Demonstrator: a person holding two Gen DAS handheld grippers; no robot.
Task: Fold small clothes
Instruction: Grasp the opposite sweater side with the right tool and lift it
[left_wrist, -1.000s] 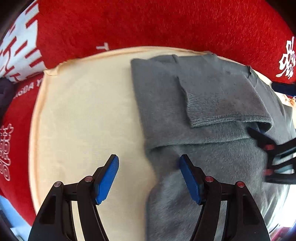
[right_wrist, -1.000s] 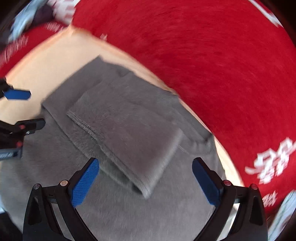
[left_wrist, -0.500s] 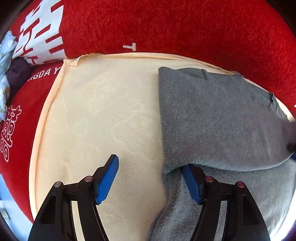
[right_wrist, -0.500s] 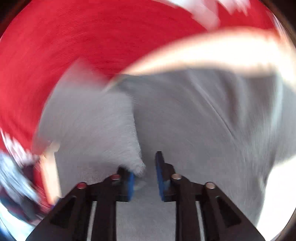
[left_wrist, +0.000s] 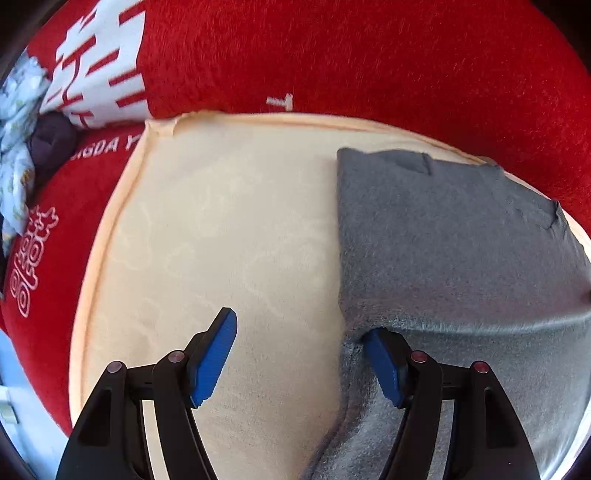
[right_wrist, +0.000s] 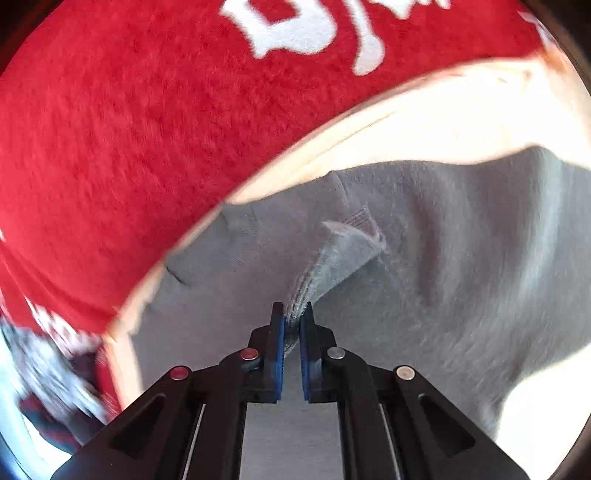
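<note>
Left wrist view: the left gripper (left_wrist: 301, 356) stood with its blue-padded fingers (left_wrist: 214, 360) spread wide and nothing held between them. One finger hung over the bare cream cushion (left_wrist: 221, 236); the other sat at the near left corner of the grey sweater (left_wrist: 461, 251), its tip tucked just under the edge of a folded-over layer. The sweater lay on the right part of the cushion, its left edge running straight from the far side toward the camera, with a horizontal fold ridge crossing it just beyond the finger. A red plush blanket (left_wrist: 369, 55) with white lettering surrounded the cushion on the far and left sides. At the far left edge, a pale patterned cloth (left_wrist: 18, 110) and a dark bundle (left_wrist: 51, 142) rested on the blanket.

Right wrist view: the right gripper (right_wrist: 291, 325) had its fingers (right_wrist: 277, 347) drawn narrow, pinching a ribbed edge of the grey sweater (right_wrist: 461, 258). From the pinch the knit rose in a peaked ridge away from the fingers, standing above the rest of the garment, which spread flat across the centre and right of the view. The cream cushion (right_wrist: 424, 125) showed as a bright band beyond the sweater, and the red plush blanket (right_wrist: 129, 129) filled the upper left. The lower left corner was too blurred to identify.
</note>
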